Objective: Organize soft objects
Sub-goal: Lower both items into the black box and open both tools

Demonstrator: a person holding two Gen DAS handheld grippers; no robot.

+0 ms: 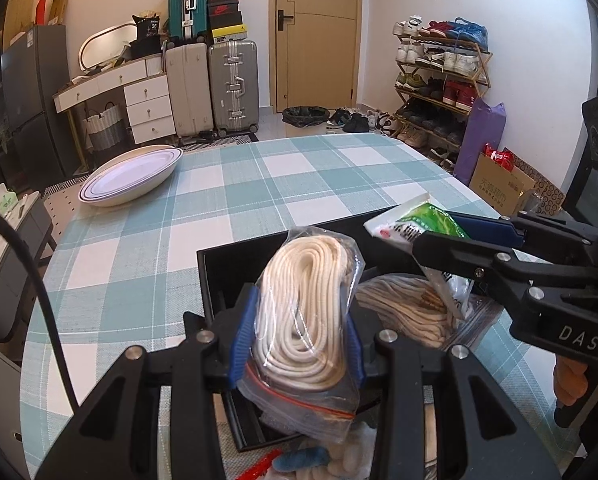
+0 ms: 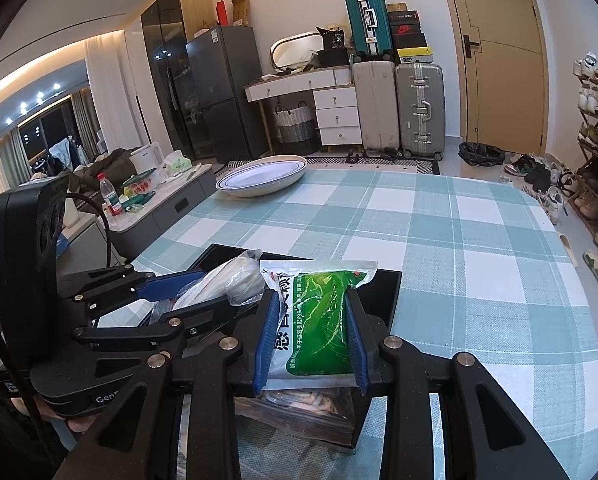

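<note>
The left gripper [image 1: 297, 344] is clamped on a clear zip bag of coiled white rope [image 1: 305, 312], its blue-padded fingers [image 1: 241, 344] pressing the bag from both sides. The bag stands upright between them, its red seal strip at the bottom, held above a black tray [image 1: 219, 276] that sits on the checked tablecloth [image 1: 299, 184] directly beneath and ahead of the gripper. A second bag of beige rope [image 1: 403, 312] lies in the tray just to the right of the held bag.

The right gripper [image 2: 311, 340] is closed on a green and white packet [image 2: 319, 320], pinched across its middle between the blue pads [image 2: 269, 340]. The packet's far end juts forward beyond the fingertips, over the same tray [image 2: 387, 292]. Below the packet, a bag with brownish contents [image 2: 307, 412] rests in the tray.

The two grippers sit close together: in the right wrist view, the left gripper [image 2: 203, 292] and its rope bag [image 2: 235, 284] appear just to the left of the packet, nearly touching it.

A white oval dish [image 2: 261, 180] with dark rim lines rests on the cloth well ahead and to the left of both grippers.
</note>
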